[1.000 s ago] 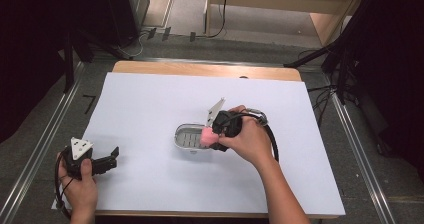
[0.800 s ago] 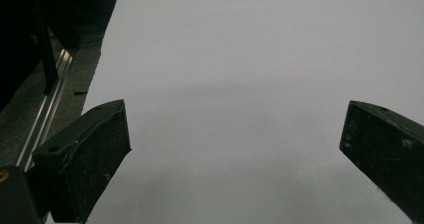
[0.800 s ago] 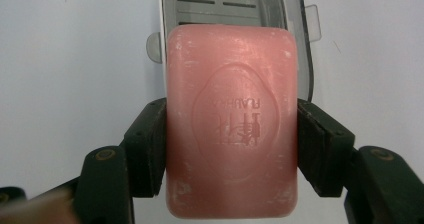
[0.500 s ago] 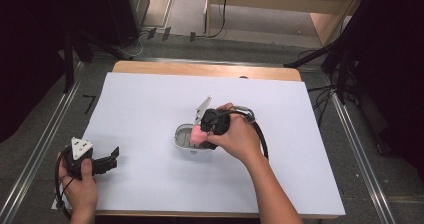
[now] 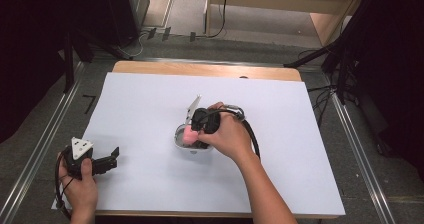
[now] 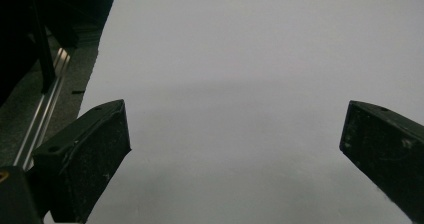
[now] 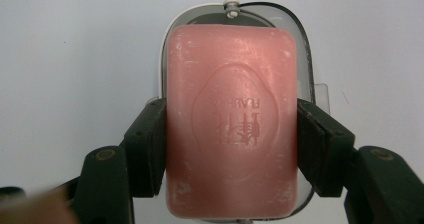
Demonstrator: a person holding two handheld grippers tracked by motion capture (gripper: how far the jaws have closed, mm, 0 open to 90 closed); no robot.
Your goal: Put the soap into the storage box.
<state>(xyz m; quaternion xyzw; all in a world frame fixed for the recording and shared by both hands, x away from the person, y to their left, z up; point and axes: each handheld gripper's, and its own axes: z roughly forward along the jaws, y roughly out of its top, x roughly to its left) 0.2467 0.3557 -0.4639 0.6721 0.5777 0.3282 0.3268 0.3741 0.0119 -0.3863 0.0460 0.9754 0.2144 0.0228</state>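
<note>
A pink bar of soap [image 7: 231,119] with a stamped oval mark sits between the pads of my right gripper [image 7: 231,144], which is shut on its two long sides. Under the soap lies a white and grey soap dish [image 7: 306,59], whose rim shows around the bar. In the high view the right gripper [image 5: 192,136] holds the pink soap [image 5: 189,134] over the dish [image 5: 178,140] at the middle of the white sheet. My left gripper [image 5: 107,161] rests at the sheet's near left corner, and in the left gripper view its jaws [image 6: 235,149] stand wide apart over bare white sheet.
A white sheet [image 5: 150,104] covers most of the wooden table [image 5: 205,69]. Metal rails [image 5: 35,159] run along the table's left and right sides. The right gripper's cable [image 5: 250,134] loops over the person's hand. Dark stands and cables stand behind the table.
My right gripper with the soap has moved a little to the left over the dish. The left gripper has kept still.
</note>
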